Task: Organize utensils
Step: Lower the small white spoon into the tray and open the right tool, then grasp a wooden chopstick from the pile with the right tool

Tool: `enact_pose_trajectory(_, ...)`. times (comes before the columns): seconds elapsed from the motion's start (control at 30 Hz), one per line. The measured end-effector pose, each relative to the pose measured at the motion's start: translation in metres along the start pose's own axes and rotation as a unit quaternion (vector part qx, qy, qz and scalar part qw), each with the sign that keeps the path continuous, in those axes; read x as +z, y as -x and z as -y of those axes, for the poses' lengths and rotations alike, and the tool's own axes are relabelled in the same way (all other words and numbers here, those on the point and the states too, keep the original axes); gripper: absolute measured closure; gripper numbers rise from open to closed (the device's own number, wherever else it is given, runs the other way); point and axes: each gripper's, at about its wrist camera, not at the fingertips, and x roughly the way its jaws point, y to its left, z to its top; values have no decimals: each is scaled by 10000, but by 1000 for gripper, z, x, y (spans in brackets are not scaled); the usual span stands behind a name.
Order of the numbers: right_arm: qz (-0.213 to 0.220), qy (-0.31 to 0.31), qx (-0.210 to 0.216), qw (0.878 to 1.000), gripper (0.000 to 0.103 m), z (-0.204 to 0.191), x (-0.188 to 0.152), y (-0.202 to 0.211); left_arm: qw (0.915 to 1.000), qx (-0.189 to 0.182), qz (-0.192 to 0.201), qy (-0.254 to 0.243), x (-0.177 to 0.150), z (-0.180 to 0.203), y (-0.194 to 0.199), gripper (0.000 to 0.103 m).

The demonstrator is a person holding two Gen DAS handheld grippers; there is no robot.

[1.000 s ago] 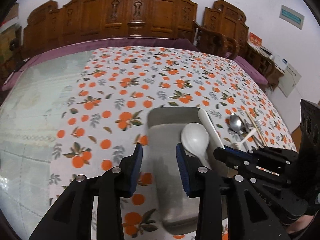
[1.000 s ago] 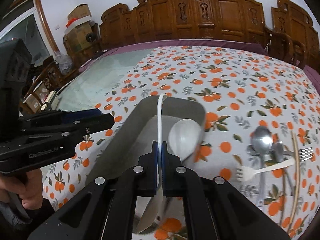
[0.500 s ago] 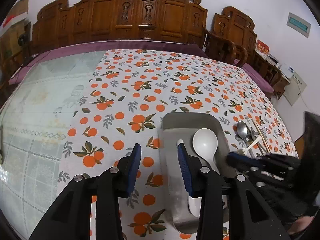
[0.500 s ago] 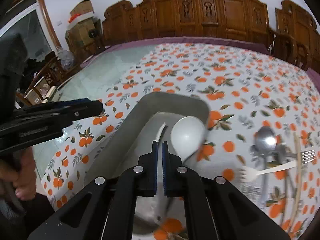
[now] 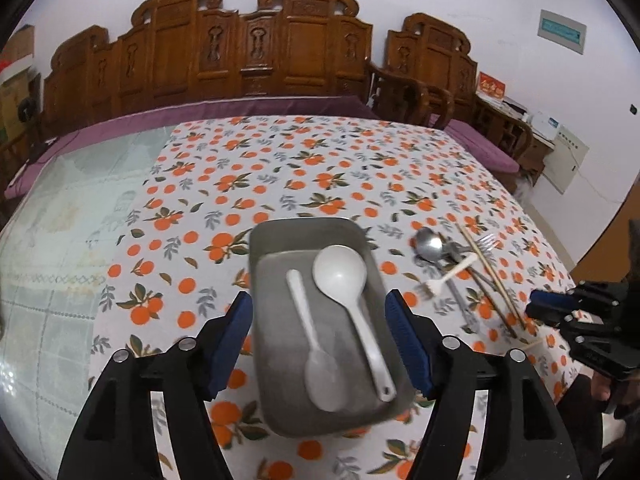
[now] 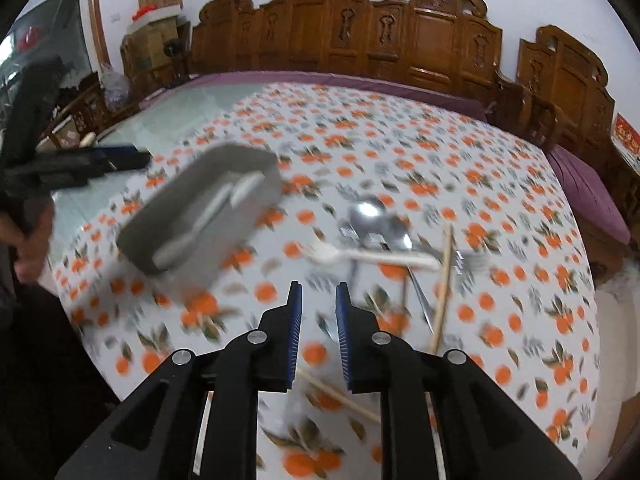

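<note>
Fingers (image 5: 236,320) apart; two spoons (image 5: 320,368) trayed

matt grey metal tray (image 5: 308,232); smooth white plastic spoons (image 5: 340,276); glossy steel spoon (image 5: 429,243); printed cloth (image 5: 280,168); carved varnished wooden chairs (image 5: 256,48); pale wooden chopsticks (image 5: 486,268).

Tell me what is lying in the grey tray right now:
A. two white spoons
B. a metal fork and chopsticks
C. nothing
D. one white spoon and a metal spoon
A: in the left wrist view the grey tray holds a large white spoon and a smaller white spoon side by side, while the metal utensils lie on the tablecloth beside it.
</note>
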Motion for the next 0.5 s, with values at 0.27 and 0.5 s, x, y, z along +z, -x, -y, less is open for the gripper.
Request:
enact_pose_trajectory(0.27,-371,-6,88,9993,74,22,-46,-9,10000,-24,89,16,-28,31,16,37)
enact_pose_trajectory(0.5,-585,-85,228,9980,74,38,-65,-23,10000,-1,70,-67,-51,57,22,37)
